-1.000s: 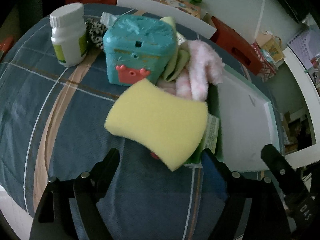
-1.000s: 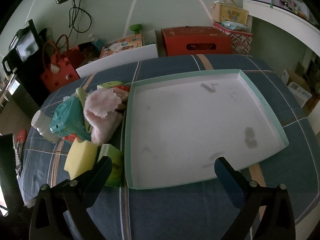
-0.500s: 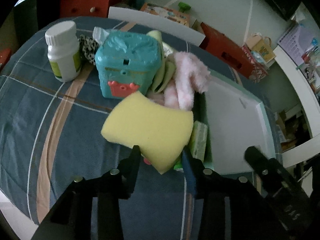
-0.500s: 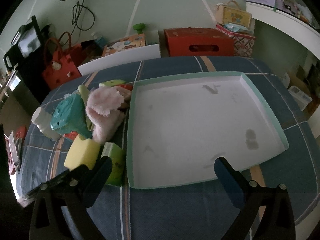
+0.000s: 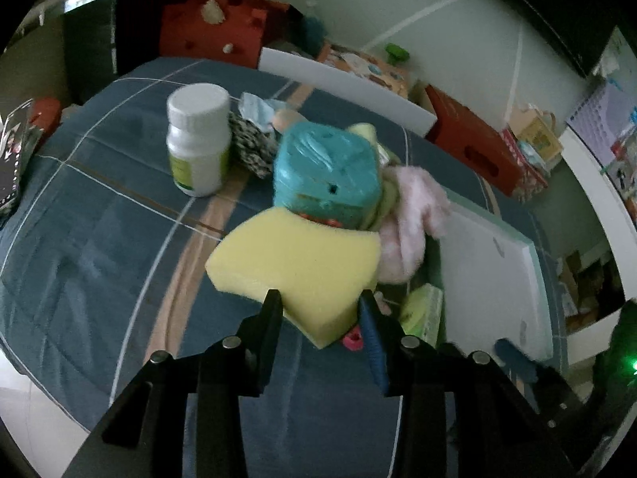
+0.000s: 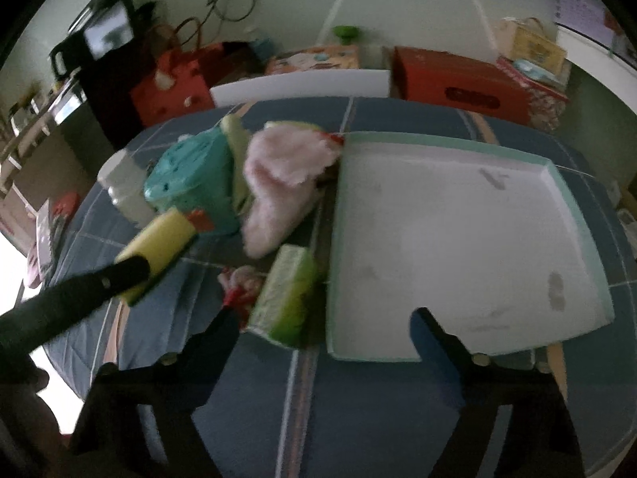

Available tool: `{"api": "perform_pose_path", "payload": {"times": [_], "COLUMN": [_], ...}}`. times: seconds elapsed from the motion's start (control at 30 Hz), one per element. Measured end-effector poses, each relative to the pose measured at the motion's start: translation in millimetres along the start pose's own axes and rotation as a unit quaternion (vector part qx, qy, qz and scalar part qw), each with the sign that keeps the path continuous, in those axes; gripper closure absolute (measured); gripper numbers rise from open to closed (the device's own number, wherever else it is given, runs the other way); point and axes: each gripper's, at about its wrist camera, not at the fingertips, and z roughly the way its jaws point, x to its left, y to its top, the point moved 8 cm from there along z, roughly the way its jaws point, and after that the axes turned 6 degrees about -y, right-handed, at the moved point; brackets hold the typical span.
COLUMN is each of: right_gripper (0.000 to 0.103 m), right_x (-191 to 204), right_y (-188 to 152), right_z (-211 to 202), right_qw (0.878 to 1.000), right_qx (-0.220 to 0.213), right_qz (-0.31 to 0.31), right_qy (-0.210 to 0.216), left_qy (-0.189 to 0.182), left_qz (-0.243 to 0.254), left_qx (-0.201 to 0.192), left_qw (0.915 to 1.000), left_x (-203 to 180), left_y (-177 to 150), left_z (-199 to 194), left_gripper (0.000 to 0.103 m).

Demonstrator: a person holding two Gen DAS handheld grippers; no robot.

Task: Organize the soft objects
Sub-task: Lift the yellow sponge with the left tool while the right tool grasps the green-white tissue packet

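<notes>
My left gripper (image 5: 318,300) is shut on the near edge of a yellow sponge (image 5: 294,263), held above the blue plaid cloth. From the right wrist view the sponge (image 6: 159,247) hangs at the left in that gripper's black finger (image 6: 119,275). Behind it are a pink fluffy cloth (image 5: 410,231) and a teal toy box (image 5: 326,171). My right gripper (image 6: 322,316) hovers with its jaws closing. A green soft pack (image 6: 286,298) lies just ahead, between the fingers, and no pad touches it. The white tray (image 6: 458,239) with a mint rim lies to the right.
A white bottle (image 5: 199,139) stands at the left, next to a black-and-white patterned cloth (image 5: 251,147). A small pink and red thing (image 6: 239,283) lies beside the green pack. Red boxes and bags stand beyond the table's far edge.
The left jaws closed on the yellow sponge and lifted it off the table. The right gripper swung left from the tray toward the green pack, and its jaws narrowed.
</notes>
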Motion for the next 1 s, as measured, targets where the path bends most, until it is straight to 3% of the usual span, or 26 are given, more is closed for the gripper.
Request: {"api": "perform_pose_path", "payload": {"times": [0.17,0.23,0.33,0.67,1.0], "right_gripper": [0.032,0.043,0.048,0.057,0.057], "right_x": [17.2,21.4,21.8,18.7,23.8], "right_y": [-5.8,-7.3,-7.2,-6.1,-1.6], "right_z": [9.2,14.0,22.6,34.2,13.2], "right_qw": [1.0,0.999,0.999,0.999,0.999], "right_qx": [0.014,0.021,0.032,0.047,0.014], "right_qz": [-0.023,-0.027,-0.023,-0.016,-0.025], "right_qy": [0.016,0.019,0.017,0.005,0.018], "left_qy": [-0.001,-0.003,-0.007,-0.008,-0.005], "left_qz": [-0.011,-0.011,-0.012,-0.009,-0.01], "left_qx": [-0.006,-0.006,-0.003,0.006,0.005], "left_qw": [0.9999,0.9999,0.9999,0.9999,0.9999], "left_x": [6.6,6.5,6.8,3.7,5.3], "left_y": [3.9,2.9,1.1,-1.5,-1.8], "left_z": [-2.6,-3.8,-3.7,1.8,2.8], "left_gripper": [0.063,0.063,0.063,0.063,0.063]}}
